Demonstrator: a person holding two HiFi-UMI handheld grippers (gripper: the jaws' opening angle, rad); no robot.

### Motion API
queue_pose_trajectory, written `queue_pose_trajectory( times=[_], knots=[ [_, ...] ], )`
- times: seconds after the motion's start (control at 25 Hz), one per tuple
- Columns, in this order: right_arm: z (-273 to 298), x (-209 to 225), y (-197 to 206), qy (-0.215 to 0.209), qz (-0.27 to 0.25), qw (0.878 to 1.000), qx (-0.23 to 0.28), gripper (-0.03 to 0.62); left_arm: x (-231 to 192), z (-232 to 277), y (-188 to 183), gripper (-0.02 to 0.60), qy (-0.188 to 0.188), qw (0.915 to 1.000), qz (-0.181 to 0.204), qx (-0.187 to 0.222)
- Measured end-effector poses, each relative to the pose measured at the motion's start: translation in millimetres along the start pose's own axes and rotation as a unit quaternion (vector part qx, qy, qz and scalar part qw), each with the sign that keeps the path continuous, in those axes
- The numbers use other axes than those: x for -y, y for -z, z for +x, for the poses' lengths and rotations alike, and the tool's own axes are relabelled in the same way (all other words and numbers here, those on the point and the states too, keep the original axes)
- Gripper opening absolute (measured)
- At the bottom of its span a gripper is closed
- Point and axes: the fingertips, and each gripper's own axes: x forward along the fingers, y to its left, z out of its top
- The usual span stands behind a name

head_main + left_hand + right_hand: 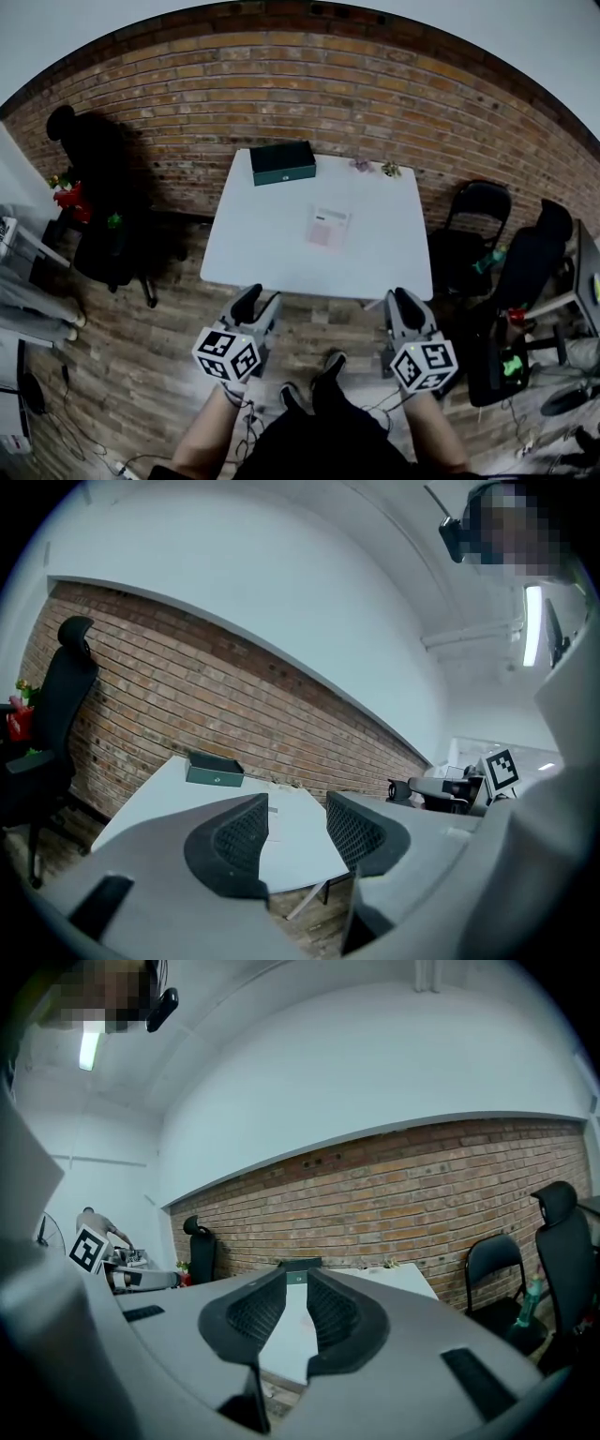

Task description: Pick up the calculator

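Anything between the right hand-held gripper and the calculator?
Nothing. The head view shows only bare table between the right hand-held gripper and the calculator.

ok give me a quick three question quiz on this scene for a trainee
1. True or false: the calculator lies on the table.
2. In the head view, what sits at the table's far left corner? A) green box B) mug C) book
3. Fill in: the left gripper and right gripper are both ___, with nothing between them.
Key: 1 true; 2 A; 3 open.
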Motion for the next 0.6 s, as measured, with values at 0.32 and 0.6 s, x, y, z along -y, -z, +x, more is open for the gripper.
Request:
queue_pose_trajectory(
  times=[0.32,0.6],
  knots=[
    [82.6,45.7,-8.6,-0.039,0.042,0.998,0.012,0.067,-14.0,61.9,-27.3,0.189,-0.015,0.9991,0.036,-0.016],
    [133.9,88.2,-28.3,-0.073,0.050,0.996,0.018,0.066,-17.5,135.4,-40.4,0.189,-0.030,0.9987,0.025,-0.032]
  ],
)
